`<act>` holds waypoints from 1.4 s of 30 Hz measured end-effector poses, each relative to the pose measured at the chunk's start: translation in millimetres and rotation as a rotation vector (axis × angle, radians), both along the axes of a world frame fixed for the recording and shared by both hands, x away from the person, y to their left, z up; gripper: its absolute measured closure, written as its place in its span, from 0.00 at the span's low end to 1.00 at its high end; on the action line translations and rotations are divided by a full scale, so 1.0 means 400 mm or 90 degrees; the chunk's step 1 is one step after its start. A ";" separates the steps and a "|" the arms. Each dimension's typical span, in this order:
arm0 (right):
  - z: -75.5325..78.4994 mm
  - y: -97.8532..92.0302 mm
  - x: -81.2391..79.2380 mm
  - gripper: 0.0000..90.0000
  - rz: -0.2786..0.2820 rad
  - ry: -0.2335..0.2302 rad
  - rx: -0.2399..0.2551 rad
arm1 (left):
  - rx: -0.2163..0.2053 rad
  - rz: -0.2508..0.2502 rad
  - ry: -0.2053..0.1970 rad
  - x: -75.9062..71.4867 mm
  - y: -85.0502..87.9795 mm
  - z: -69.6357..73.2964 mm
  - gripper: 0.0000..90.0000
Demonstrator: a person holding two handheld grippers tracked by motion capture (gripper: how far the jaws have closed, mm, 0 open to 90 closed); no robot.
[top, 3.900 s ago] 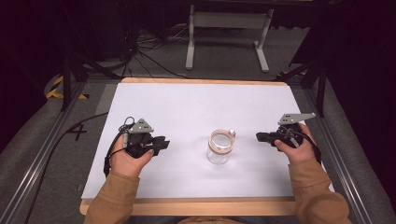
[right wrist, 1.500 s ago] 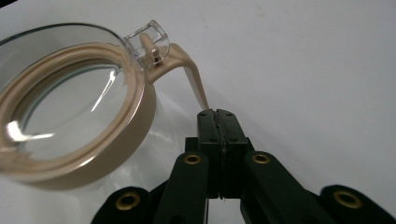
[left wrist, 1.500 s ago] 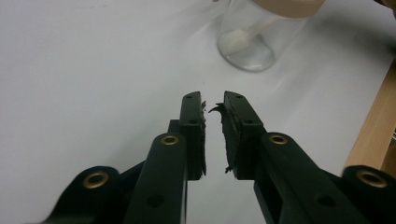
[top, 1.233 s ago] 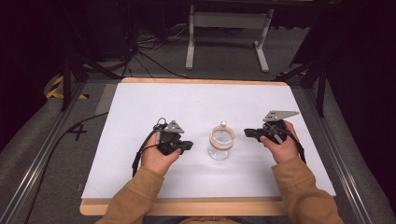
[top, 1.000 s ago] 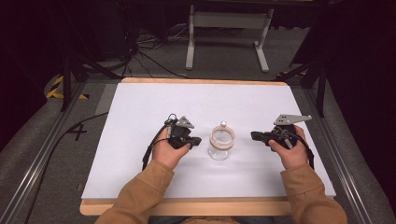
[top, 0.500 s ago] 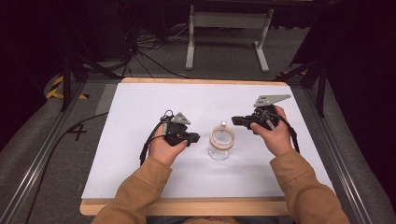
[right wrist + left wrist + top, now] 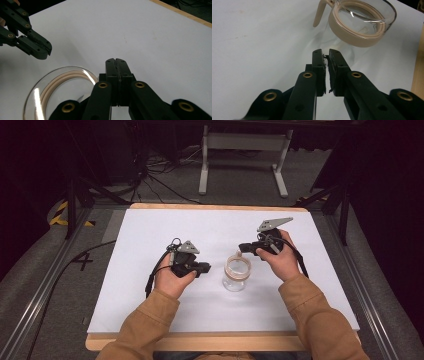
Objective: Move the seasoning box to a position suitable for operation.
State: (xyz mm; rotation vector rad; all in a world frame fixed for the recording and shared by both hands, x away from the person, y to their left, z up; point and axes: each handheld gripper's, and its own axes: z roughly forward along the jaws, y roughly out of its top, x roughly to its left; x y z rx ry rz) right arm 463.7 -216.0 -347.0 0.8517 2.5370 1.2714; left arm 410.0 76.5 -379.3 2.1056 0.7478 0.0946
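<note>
A clear glass jar (image 7: 236, 272) with a tan collar stands upright near the middle of the white table (image 7: 150, 235), its mouth open. The left gripper (image 7: 204, 268) sits just to the left of the jar, apart from the glass, tips aimed at it; its jaws have just parted to a thin slit with nothing between them. The right gripper (image 7: 243, 248) hangs just beyond the jar's far rim, pointing left, jaws pressed fully together and empty. In the left gripper view a tan strap (image 7: 319, 13) hangs from the jar's collar.
</note>
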 end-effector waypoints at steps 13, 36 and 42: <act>-0.001 0.001 0.008 1.00 -0.006 0.007 0.006 | -0.006 -0.029 -0.010 -0.018 -0.021 0.012 0.93; 0.002 0.005 0.013 1.00 0.004 0.019 0.005 | -0.014 -0.087 -0.014 -0.029 -0.082 0.031 0.94; 0.000 0.005 0.016 1.00 0.004 0.021 0.009 | -0.007 -0.088 -0.010 -0.031 -0.087 0.032 0.95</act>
